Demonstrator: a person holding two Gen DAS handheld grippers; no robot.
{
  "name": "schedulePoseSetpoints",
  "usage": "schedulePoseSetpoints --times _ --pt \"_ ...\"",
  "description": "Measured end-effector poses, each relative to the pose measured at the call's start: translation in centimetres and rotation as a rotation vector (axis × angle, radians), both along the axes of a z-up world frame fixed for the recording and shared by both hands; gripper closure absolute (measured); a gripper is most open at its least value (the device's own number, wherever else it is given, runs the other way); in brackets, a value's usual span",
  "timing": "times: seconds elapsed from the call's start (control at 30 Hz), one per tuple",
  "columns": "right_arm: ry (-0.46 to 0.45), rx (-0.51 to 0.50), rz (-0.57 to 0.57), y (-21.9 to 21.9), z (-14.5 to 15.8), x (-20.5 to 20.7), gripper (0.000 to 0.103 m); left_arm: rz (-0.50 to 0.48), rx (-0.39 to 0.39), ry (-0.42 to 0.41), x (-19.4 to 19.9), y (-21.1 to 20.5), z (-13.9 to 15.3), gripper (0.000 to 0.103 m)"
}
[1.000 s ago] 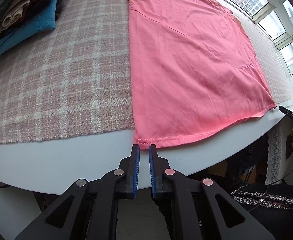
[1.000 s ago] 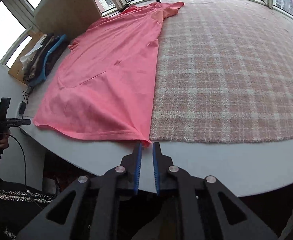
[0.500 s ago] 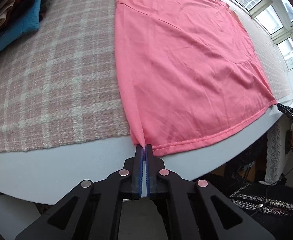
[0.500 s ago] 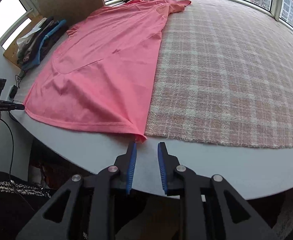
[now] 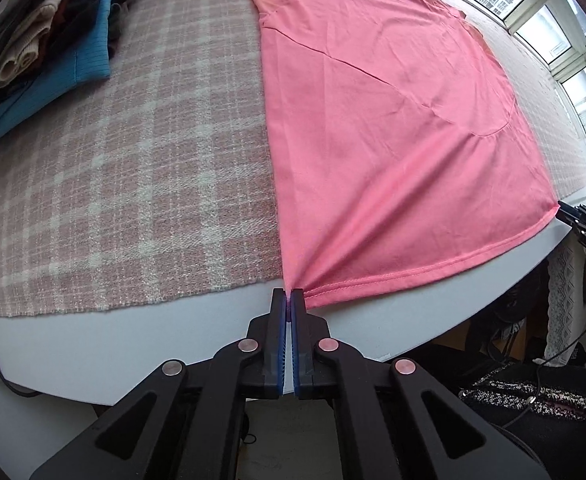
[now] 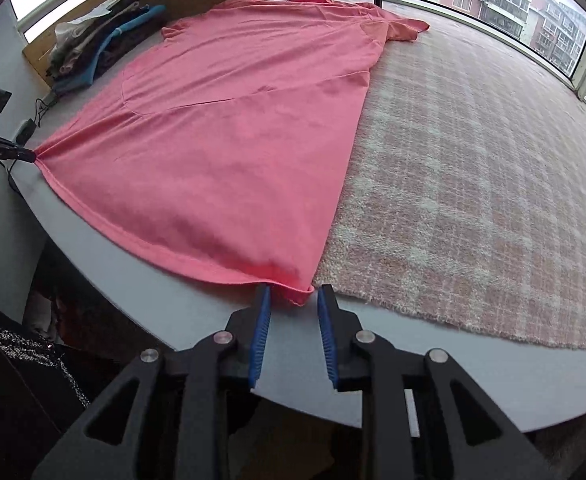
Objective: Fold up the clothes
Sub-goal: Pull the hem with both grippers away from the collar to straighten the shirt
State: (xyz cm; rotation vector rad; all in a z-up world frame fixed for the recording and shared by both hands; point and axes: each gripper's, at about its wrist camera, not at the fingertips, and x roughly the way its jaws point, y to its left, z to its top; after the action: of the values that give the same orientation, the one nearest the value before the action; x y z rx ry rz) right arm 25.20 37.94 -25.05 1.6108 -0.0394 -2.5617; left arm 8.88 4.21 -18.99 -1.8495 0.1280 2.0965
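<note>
Pink garment (image 5: 393, 128) spread flat on plaid cloth (image 5: 125, 168), hem overhanging onto table edge (image 5: 133, 336) (hem corners puckered, creases fanning out from both).

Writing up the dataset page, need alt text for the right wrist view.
The right gripper, jaws open, straddles the near hem corner of a pink shirt lying flat on a pink plaid cloth over a grey table. The left gripper pinches the opposite hem corner; folded clothes sit behind.
</note>
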Motion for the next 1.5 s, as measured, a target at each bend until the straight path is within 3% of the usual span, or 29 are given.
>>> schedulePoseSetpoints --times 0.17,0.2,0.23,0.3,0.43,0.53,0.67,0.8,1.0,1.17,1.2,1.37,1.43,1.5 --pt "0.009 0.064 0.050 -0.5 0.0 -0.3 0.079 -0.002 0.009 0.000 -0.3 -1.4 0.4 0.102" --pt "-0.004 0.074 0.056 -0.6 -0.3 -0.5 0.081 -0.003 0.011 0.001 -0.4 -1.7 0.5 0.102" --pt "-0.007 0.079 0.060 -0.6 -0.3 -0.7 0.089 -0.003 0.013 0.001 -0.5 -2.0 0.6 0.102" --pt "-0.052 0.013 0.050 0.0 0.3 -0.6 0.099 -0.006 0.012 0.003 -0.7 -2.7 0.8 0.102" --pt "-0.003 -0.205 0.020 1.6 4.4 0.9 0.099 -0.016 0.005 0.009 -1.0 -4.5 1.6 0.102" --pt "-0.020 -0.142 -0.008 2.4 5.4 1.6 0.097 -0.022 0.000 0.013 -1.3 -5.7 2.1 0.102" --pt "-0.076 -0.054 -0.020 3.0 3.7 1.6 0.097 -0.024 -0.004 0.011 -1.8 -7.0 2.2 0.102" --pt "-0.080 -0.001 0.056 1.3 1.8 0.9 0.089 -0.028 -0.008 0.007 -2.3 -8.2 2.4 0.102" --pt "-0.045 0.136 0.193 -0.8 0.5 0.4 0.088 -0.033 -0.015 0.001 -3.0 -10.1 2.7 0.101" --pt "-0.057 0.127 0.262 -2.0 -0.1 -0.6 0.091 -0.044 -0.032 -0.006 -3.8 -11.4 2.5 0.101" --pt "-0.067 0.088 0.259 -1.8 0.1 -0.8 0.099 -0.047 -0.033 -0.004 -4.0 -11.6 2.6 0.101" --pt "-0.003 -0.164 0.080 2.3 3.1 -2.3 0.099 -0.026 -0.029 0.039 -5.3 -13.5 3.9 0.101" --pt "0.046 -0.205 -0.008 4.4 4.2 -3.0 0.099 -0.016 -0.037 0.057 -6.3 -14.2 4.4 0.101" --pt "0.053 -0.178 -0.064 5.5 4.3 -3.9 0.100 -0.012 -0.057 0.059 -7.4 -14.8 4.4 0.101"
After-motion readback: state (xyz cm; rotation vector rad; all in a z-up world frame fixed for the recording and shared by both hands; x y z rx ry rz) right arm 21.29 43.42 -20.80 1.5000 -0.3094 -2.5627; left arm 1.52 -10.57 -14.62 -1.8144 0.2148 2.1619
